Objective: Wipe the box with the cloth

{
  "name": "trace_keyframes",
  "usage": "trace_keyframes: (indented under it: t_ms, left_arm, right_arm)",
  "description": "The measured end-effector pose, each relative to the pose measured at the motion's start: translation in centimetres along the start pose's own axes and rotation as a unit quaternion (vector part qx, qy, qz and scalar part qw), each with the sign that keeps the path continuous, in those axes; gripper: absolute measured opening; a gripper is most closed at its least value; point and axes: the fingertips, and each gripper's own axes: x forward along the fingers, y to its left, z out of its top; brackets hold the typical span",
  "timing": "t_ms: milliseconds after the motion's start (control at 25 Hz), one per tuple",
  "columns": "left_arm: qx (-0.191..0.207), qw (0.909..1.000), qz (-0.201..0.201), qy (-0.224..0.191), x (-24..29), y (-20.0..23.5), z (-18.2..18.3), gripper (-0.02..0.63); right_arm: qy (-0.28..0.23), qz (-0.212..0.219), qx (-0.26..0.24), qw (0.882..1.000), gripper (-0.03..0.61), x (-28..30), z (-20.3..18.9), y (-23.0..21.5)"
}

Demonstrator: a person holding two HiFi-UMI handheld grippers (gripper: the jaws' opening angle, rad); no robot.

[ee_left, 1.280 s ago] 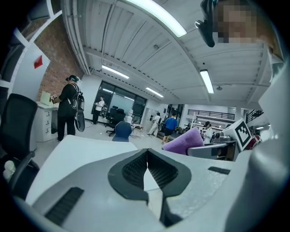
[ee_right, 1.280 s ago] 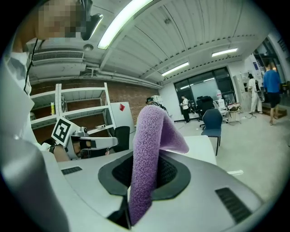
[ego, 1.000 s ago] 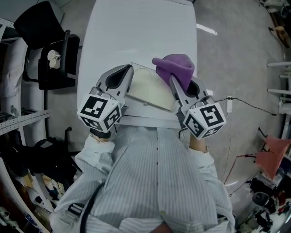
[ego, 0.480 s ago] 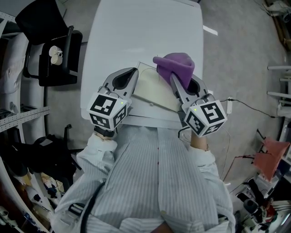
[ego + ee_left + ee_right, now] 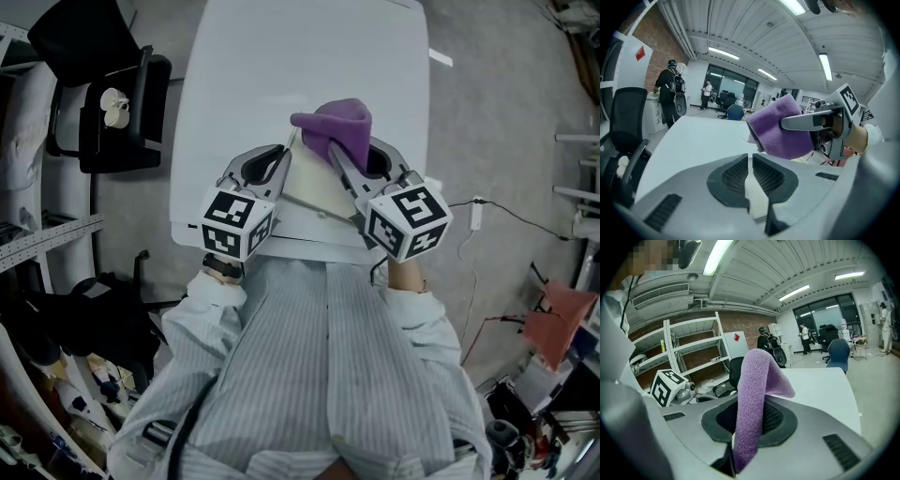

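Leftward went my right tool (image 5: 352,155), clamped on the cloth (image 5: 333,124), box (image 5: 314,187) beneath it; left tool (image 5: 267,161) clenched shut alongside.

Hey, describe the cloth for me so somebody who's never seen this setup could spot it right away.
Start at the long white table before the person; at its near end is a flat cream box. At the box's far edge the right gripper pinches the cloth. It is the only purple, fuzzy thing there, folded into a soft hump.
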Motion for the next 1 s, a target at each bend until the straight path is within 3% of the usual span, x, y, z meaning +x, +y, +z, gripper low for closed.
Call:
trace_keyframes:
  t_ms: [480,760,1000]
  left_arm:
    - [-0.008,0.9989,0.009,0.046,1.3,1.4,-4.1,0.044]
    - [-0.001,0.9979,0.012,0.063,2.1,1.5,-5.4,0.046]
    - [0.012,0.9976,0.02,0.066,2.5,1.7,-5.7,0.046]
  right_arm:
    - [0.094,0.02,0.015,0.995,0.066,6.2,-4.7,-0.8]
    - [0.181,-0.02,-0.108,0.977,0.067,7.6,-7.4,-2.0]
    - [0.213,-0.037,-0.168,0.962,0.067,8.2,-7.7,-2.0]
